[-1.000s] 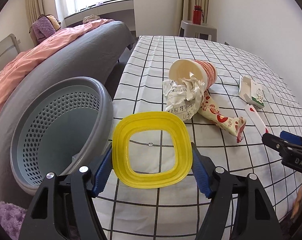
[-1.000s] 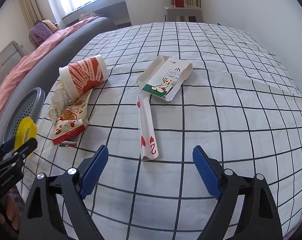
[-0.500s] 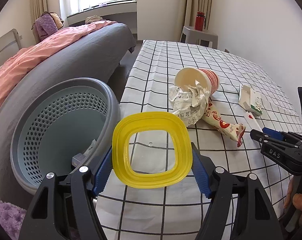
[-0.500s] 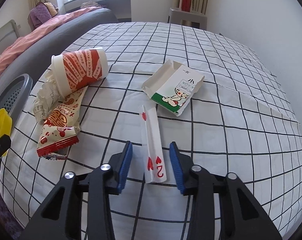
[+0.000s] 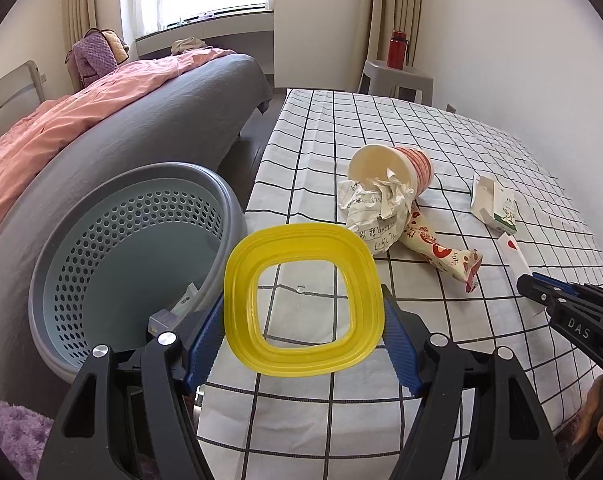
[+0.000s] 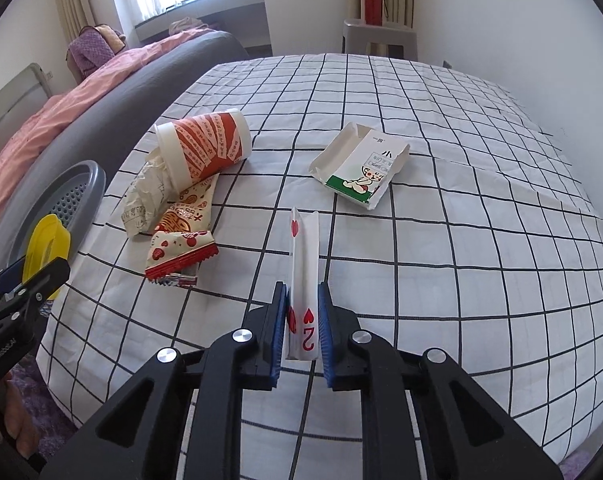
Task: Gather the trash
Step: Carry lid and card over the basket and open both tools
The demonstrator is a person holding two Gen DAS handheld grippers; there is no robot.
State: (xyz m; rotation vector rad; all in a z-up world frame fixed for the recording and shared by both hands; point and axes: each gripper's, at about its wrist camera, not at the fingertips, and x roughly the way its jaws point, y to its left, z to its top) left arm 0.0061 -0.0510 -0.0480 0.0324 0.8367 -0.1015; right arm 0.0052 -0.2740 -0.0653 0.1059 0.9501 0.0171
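Observation:
My left gripper [image 5: 303, 336] is shut on a yellow square lid [image 5: 301, 300], held just right of the grey perforated basket [image 5: 133, 256]. My right gripper [image 6: 302, 320] is shut on a folded playing card [image 6: 304, 264] with red hearts, lifted a little off the checked cloth. On the cloth lie a tipped red-and-white paper cup [image 6: 205, 148] with crumpled paper [image 5: 377, 208] at its mouth, a red-patterned snack wrapper [image 6: 181, 236] and a torn green-and-white carton [image 6: 361, 168]. The right gripper [image 5: 541, 292] also shows at the left wrist view's right edge.
The table [image 6: 461, 240] carries a white cloth with a black grid. A grey bed with a pink blanket [image 5: 81, 120] runs along the left. A grey stool with a red bottle [image 5: 397, 44] stands at the far end. The basket holds a few small items.
The right gripper's jaws went from wide open to shut on the playing card and lifted it slightly. The left gripper kept its hold on the yellow lid and barely moved.

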